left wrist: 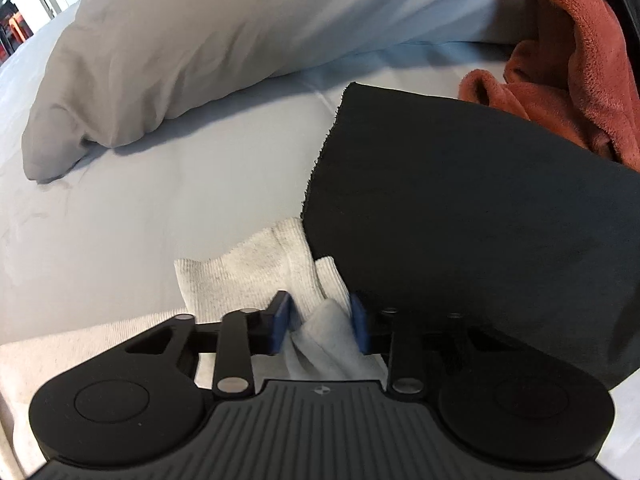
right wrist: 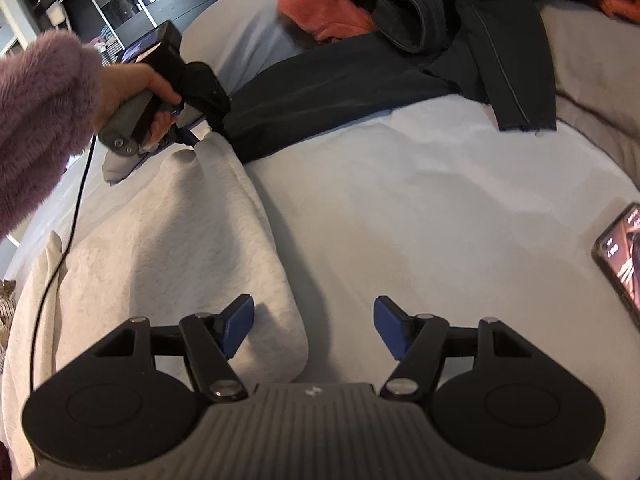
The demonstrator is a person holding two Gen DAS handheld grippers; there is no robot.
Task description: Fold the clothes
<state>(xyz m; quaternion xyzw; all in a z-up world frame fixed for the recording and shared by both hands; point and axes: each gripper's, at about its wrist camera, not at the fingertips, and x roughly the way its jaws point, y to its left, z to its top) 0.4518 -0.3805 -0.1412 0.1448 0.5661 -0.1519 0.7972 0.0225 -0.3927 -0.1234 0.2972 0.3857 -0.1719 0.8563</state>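
The right gripper (right wrist: pixel 314 330) is hovering with its jaws spread over the hem of the white garment (right wrist: pixel 176 240) lying on the bed (right wrist: pixel 420 200). Farther off, a hand (right wrist: pixel 132 92) in a fuzzy purple sleeve (right wrist: pixel 40 120) is tilting the left gripper (left wrist: pixel 320 326) steeply down, pinching the garment's far cuff beside dark clothing (left wrist: pixel 460 200)

The phone (right wrist: pixel 624 256) is cut off by the right edge; black garment (left wrist: pixel 460 208) hides the white cloth's (left wrist: pixel 248 264) far end.
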